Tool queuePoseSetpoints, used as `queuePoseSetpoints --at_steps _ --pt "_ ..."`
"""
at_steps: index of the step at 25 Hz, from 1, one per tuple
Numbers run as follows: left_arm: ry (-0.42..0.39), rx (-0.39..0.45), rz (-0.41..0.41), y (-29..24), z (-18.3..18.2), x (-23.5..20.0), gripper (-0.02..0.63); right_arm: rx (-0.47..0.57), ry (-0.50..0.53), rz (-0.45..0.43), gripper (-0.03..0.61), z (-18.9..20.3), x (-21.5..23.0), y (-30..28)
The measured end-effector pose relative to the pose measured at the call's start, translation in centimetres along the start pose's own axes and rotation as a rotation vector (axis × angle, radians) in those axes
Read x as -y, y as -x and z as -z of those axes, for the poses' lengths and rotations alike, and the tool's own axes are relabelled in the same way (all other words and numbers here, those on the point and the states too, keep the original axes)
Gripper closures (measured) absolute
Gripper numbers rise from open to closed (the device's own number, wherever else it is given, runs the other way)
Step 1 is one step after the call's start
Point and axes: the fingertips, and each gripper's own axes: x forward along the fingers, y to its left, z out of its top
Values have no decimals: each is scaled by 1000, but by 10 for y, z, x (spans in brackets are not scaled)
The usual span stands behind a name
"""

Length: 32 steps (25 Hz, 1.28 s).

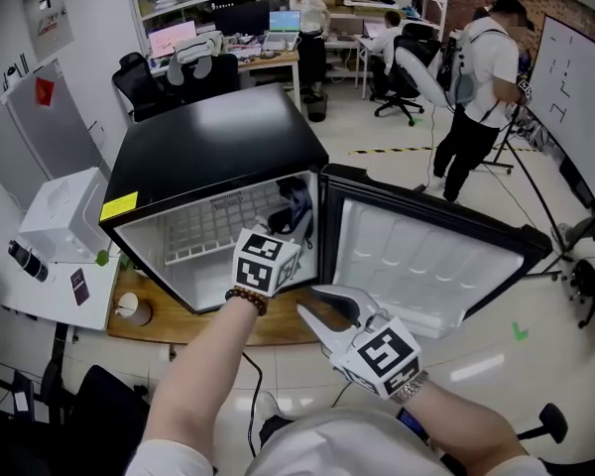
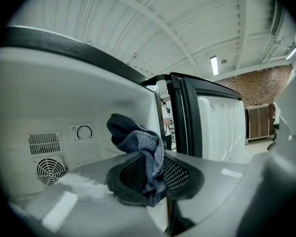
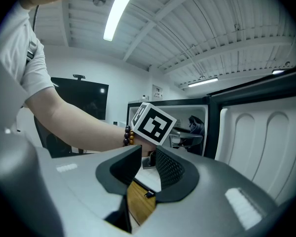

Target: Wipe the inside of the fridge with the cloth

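The black mini fridge (image 1: 213,142) stands with its door (image 1: 426,261) swung open to the right. My left gripper (image 1: 290,228) reaches into the white interior near the right wall, shut on a blue-grey cloth (image 1: 298,204). In the left gripper view the cloth (image 2: 138,137) bunches up above the jaws of the left gripper (image 2: 150,174), ahead of the back wall with its dial (image 2: 84,131) and fan grille (image 2: 50,169). My right gripper (image 1: 307,300) hangs outside below the door, open and empty. In the right gripper view, the right gripper (image 3: 148,164) faces the cloth (image 3: 196,126).
A wire shelf (image 1: 213,221) spans the fridge's upper part. The fridge sits on a wooden board (image 1: 178,320) with a cup (image 1: 134,308) at its left end. A white box (image 1: 64,216) stands to the left. People and desks fill the back; a whiteboard (image 1: 575,97) is at right.
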Motion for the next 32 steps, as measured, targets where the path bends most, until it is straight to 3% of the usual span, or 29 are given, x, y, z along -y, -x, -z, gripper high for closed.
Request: queuePoseSetpoints --at_steps 12,22,28,32 --pt "-25 36 61 21 -3 12 546 -11 -23 20 485 7 12 3" --pt "-43 111 249 81 -4 31 545 -26 -29 64 482 -5 52 -4" --pt "14 154 397 136 -2 44 543 -47 -84 8 472 -2 55 -25" --pt "34 137 504 174 1 56 543 -53 -166 -131 441 0 39 -39"
